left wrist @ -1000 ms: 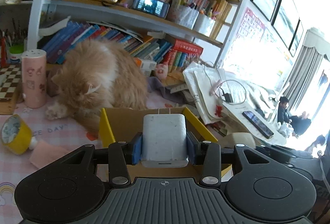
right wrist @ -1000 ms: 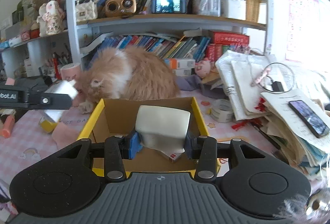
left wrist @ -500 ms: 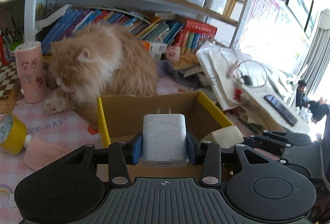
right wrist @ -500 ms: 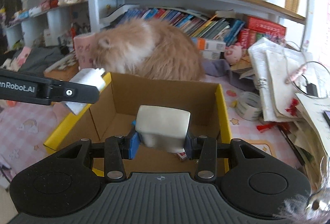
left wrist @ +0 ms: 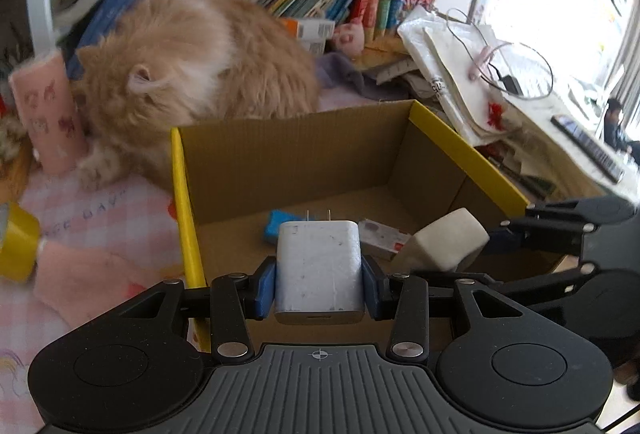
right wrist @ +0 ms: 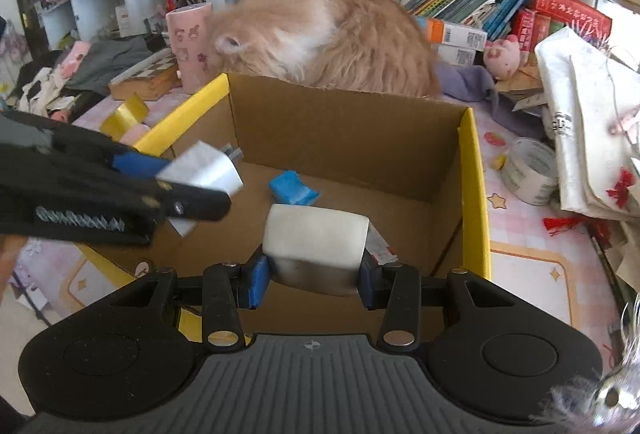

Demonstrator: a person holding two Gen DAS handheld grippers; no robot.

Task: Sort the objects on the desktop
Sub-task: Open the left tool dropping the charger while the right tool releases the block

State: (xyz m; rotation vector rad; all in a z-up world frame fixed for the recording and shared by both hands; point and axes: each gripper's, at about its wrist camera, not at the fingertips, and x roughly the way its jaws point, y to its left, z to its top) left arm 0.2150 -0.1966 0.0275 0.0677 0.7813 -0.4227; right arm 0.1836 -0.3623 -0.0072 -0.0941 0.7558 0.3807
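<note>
An open cardboard box [left wrist: 288, 162] with yellow rims stands in front of me; it also shows in the right wrist view [right wrist: 344, 138]. My left gripper [left wrist: 319, 280] is shut on a white wall charger [left wrist: 319, 270], held over the box's near left part. My right gripper [right wrist: 314, 276] is shut on a cream-white block [right wrist: 316, 246], held over the box's near right part; the block also shows in the left wrist view [left wrist: 444, 240]. A blue item [right wrist: 294, 188] and a small white and red pack [left wrist: 380, 236] lie on the box floor.
An orange cat [left wrist: 208, 62] lies right behind the box. A pink cup [left wrist: 48, 114] stands at the left, a yellow tape roll [left wrist: 14, 242] and a pink pad [left wrist: 92, 274] lie left of the box. A tape roll [right wrist: 528, 170] and piled papers [right wrist: 592, 122] lie at the right.
Both grippers have moved forward and down over the box with their loads, so the box floor and its items now show. The cat has turned its head down.
</note>
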